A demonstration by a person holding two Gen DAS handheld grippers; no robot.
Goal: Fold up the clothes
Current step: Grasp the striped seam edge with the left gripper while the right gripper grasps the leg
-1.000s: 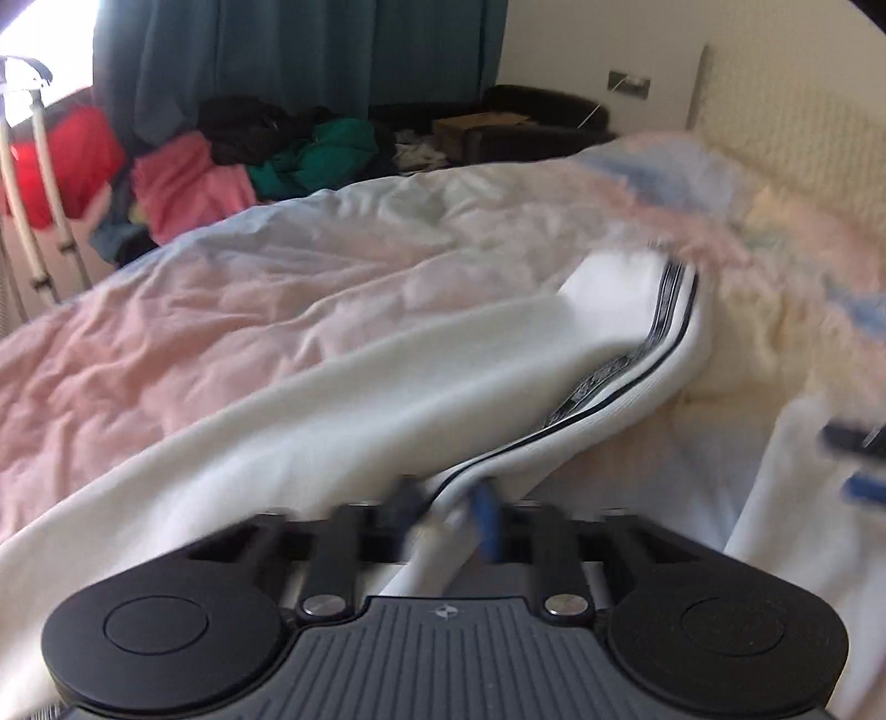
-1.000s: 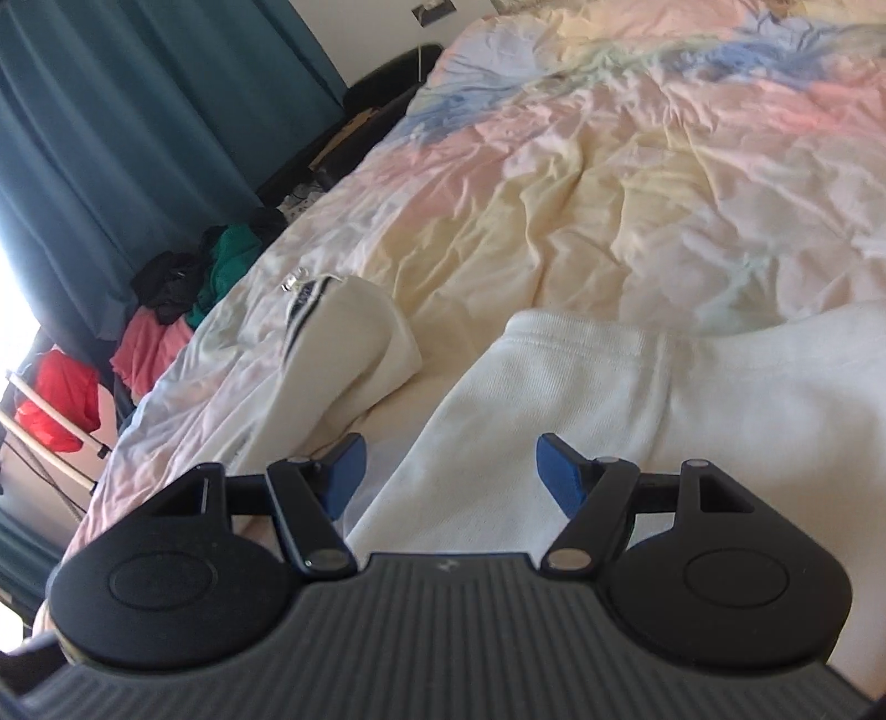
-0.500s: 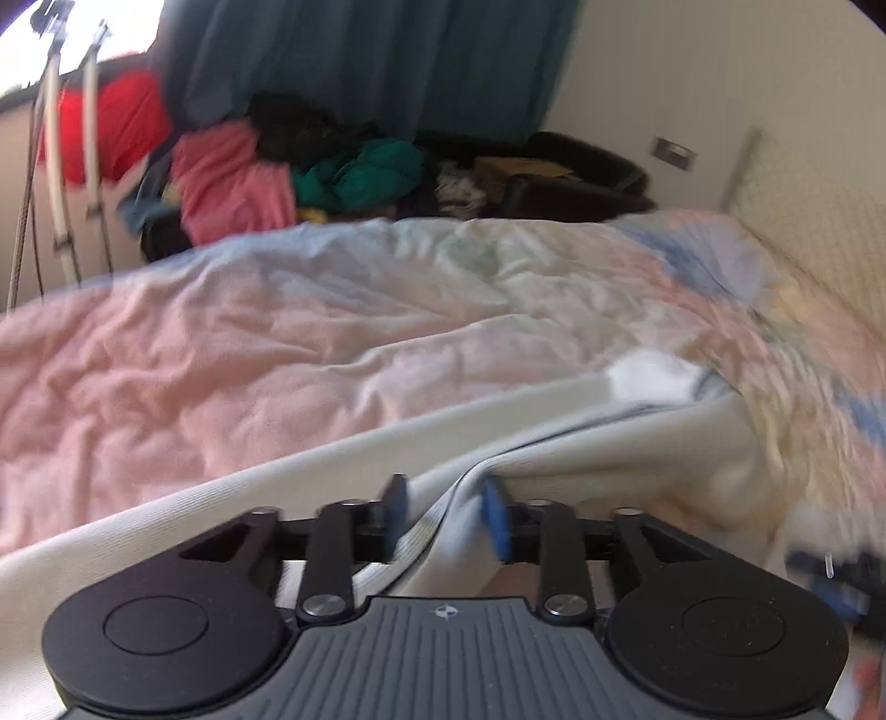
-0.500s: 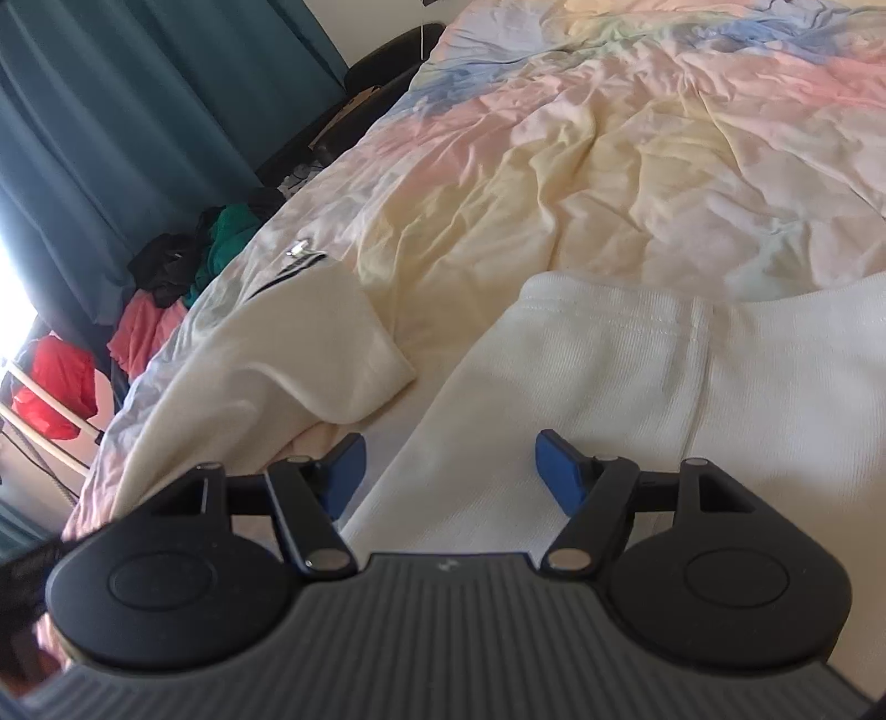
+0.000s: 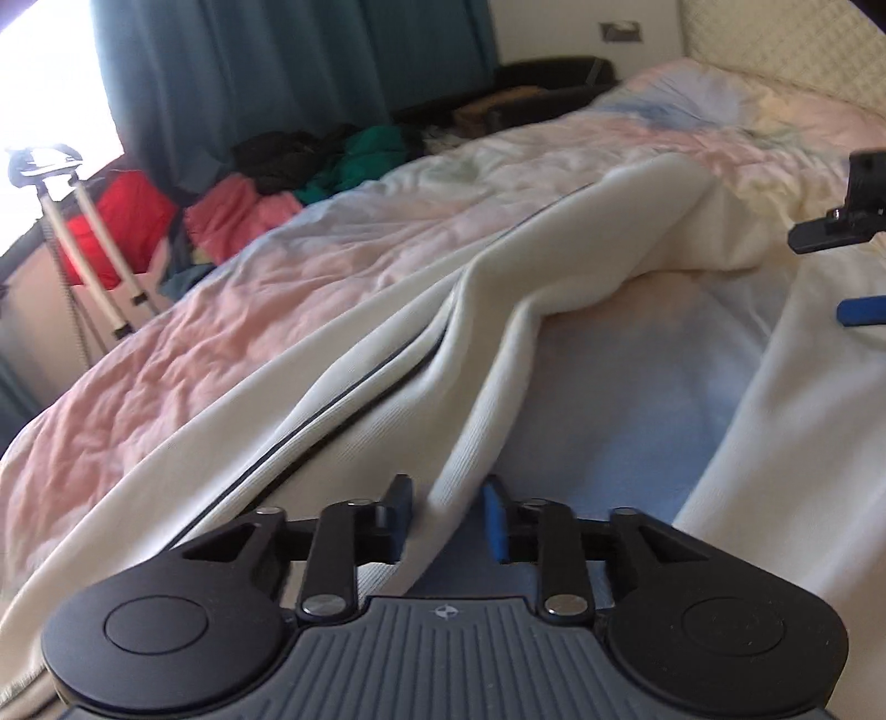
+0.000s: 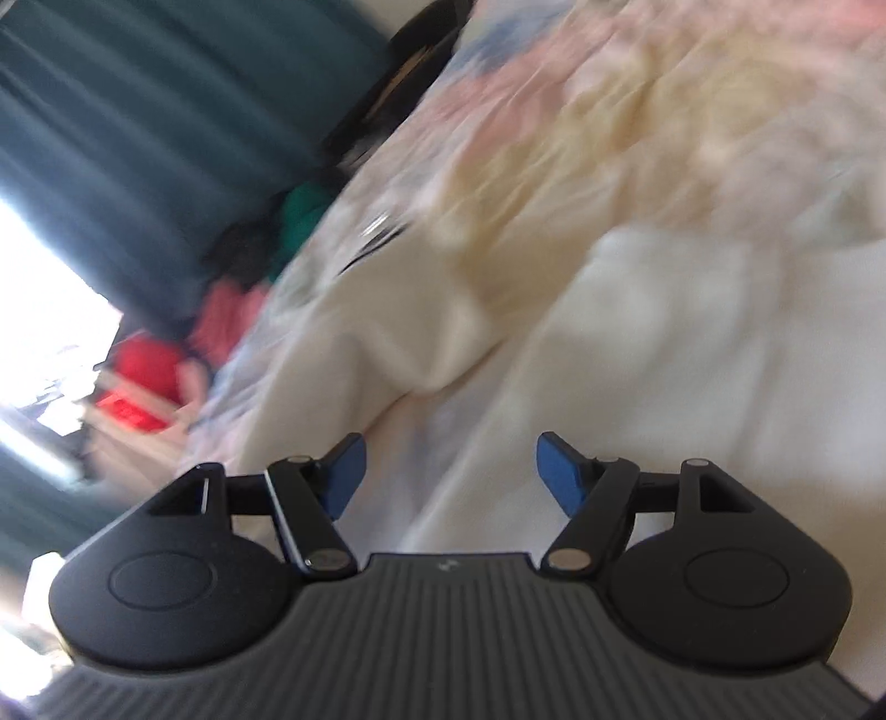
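A white garment point(image 5: 498, 288) with a thin dark stripe lies crumpled across the pastel bed. In the left wrist view a raised fold of it runs straight into my left gripper point(image 5: 447, 518). The jaws are closing, and the blue pads point(image 5: 495, 523) pinch that fold. A second white part point(image 5: 803, 415) lies at the right. Above it, at the right edge, my right gripper point(image 5: 847, 271) hovers. In the blurred right wrist view the right gripper point(image 6: 446, 471) stands open over the white garment point(image 6: 637, 343), with nothing between its fingers.
The pastel bed sheet point(image 5: 221, 288) covers the bed, with a quilted headboard point(image 5: 775, 50) at the far right. Beyond the far side are a heap of coloured clothes point(image 5: 249, 188), a metal stand point(image 5: 83, 238) and a teal curtain point(image 5: 277, 72).
The left gripper let its jaws widen on the fold, shifted along the garment and narrowed again. The striped cuff end has dropped flatter. The right wrist view has tilted and blurred; its jaws stay wide.
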